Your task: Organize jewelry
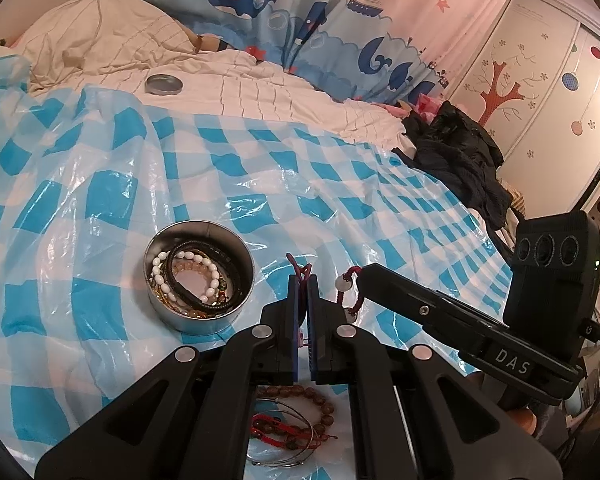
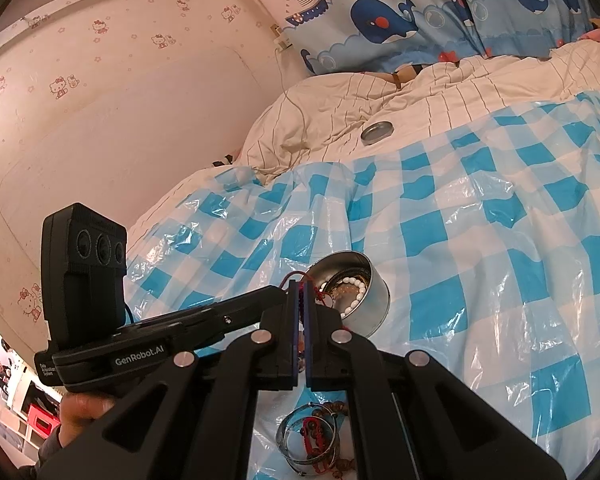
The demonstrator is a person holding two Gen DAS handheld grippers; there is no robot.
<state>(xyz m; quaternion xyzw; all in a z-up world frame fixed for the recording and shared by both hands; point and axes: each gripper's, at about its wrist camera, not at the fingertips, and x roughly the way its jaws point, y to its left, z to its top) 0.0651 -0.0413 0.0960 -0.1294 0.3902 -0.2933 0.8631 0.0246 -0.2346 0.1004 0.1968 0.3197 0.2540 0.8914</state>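
A round metal tin (image 1: 200, 276) holds several bracelets: white beads, black cords, amber beads. It also shows in the right wrist view (image 2: 364, 300). My left gripper (image 1: 303, 280) is shut on a dark red cord bracelet (image 1: 350, 292), just right of the tin. My right gripper (image 2: 301, 286) is shut on the same red cord (image 2: 324, 294), close to the tin's near rim. The right gripper (image 1: 364, 276) meets the cord from the right in the left wrist view. Loose brown bead, red cord and wire bracelets (image 1: 296, 420) lie under the grippers; they also show in the right wrist view (image 2: 312, 436).
Everything lies on a blue and white checked plastic sheet (image 1: 120, 184) over a bed. The tin's lid (image 1: 163, 84) rests on the cream duvet behind. Dark clothes (image 1: 460, 152) are piled at the bed's right edge. A whale curtain (image 1: 300, 20) hangs behind.
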